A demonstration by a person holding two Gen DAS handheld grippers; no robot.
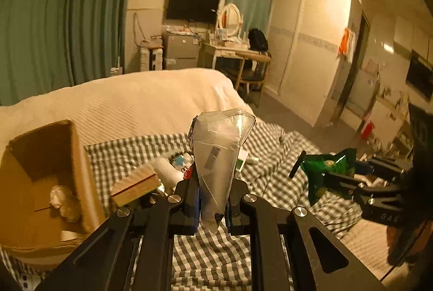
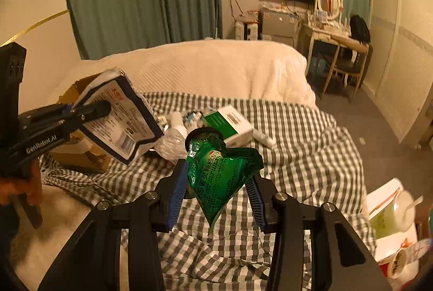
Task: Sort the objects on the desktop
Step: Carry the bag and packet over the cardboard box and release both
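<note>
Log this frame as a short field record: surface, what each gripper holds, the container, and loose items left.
surface: grey-white checked cloth spread over a bed
left gripper: shut on a flat silver-backed packet, held in the air
right gripper: shut on a green sachet, held in the air
container: open cardboard box at the left, crumpled wrapper inside
loose items: green-and-white carton, a small white tube beside it, small clutter near the box

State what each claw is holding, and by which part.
Left claw: a flat silver-backed, dark-edged printed foil pouch, pinched at its lower corner. Right claw: a crumpled green foil sachet, pinched across its lower half, the bottom tip hanging free.
</note>
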